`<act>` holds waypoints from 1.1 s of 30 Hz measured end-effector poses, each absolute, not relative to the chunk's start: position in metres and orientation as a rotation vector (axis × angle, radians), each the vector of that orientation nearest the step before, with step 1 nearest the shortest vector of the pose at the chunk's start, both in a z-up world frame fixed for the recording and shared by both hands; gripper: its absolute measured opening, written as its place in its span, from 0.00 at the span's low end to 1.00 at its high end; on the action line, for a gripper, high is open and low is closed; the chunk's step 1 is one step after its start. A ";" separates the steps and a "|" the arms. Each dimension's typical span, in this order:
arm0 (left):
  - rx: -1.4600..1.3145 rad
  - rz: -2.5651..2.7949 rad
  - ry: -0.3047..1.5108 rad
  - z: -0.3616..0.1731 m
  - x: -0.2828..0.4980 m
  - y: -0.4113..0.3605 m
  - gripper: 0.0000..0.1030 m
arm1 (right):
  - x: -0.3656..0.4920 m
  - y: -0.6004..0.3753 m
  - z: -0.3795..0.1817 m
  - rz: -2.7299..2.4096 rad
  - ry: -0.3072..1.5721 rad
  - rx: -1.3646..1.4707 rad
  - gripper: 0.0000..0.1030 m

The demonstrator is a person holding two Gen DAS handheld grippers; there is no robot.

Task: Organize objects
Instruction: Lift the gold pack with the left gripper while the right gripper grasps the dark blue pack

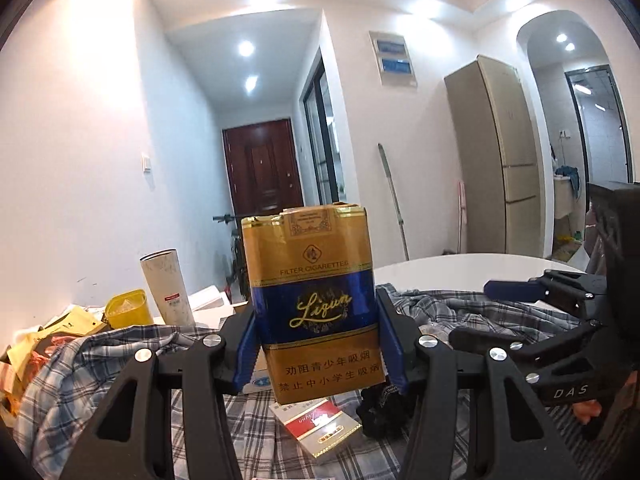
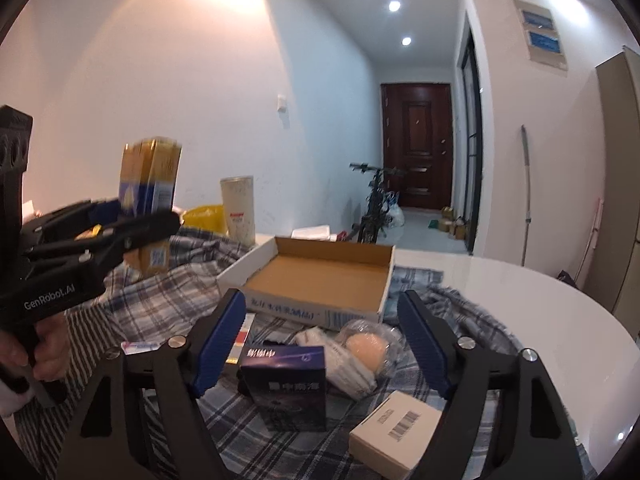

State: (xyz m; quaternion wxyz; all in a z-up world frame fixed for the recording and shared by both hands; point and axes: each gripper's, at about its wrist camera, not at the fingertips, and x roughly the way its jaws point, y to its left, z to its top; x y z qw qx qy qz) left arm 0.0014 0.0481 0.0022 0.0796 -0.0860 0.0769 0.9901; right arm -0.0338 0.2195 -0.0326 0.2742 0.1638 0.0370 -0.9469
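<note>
We have the left gripper [image 1: 316, 344] clamped on the gold-and-blue cigarette pack [image 1: 314, 308], blue pads pressing its two narrow sides low on the body, pack upright and lifted clear of the plaid cloth [image 1: 128, 360]. It is a soft pack with the top foil torn open; too hard a squeeze could crush it, and tilting it on the way could spill its contents. The grip sits low, so the tall upper part could swing if we move fast.

The right gripper [image 2: 322, 344] has its jaws wide apart and holds nothing, hovering over the dark blue box [image 2: 286, 384], which stands on the cloth between the fingers but untouched. Closing from here could also catch the wrapped white bundle [image 2: 352, 356] just beside it, or knock the box over.

Further out, the open cardboard tray [image 2: 320, 276] sits on the cloth toward the far edge of the tabletop [image 2: 540, 312], empty, likely the drop target. Its walls are low, so an upright pack could topple out. The red-and-white pack [image 1: 316, 424] lies flat under the held one; the beige barcode box [image 2: 394, 436] is near the right fingers. The white cylinder [image 1: 166, 286] and yellow container [image 1: 126, 308] crowd the far left edge, and a wide swing could hit them. The loose cloth could drag.
</note>
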 end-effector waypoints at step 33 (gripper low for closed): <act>-0.358 2.991 0.047 -0.011 -0.014 0.025 0.53 | -0.037 0.196 -0.047 -2.426 0.184 0.558 0.58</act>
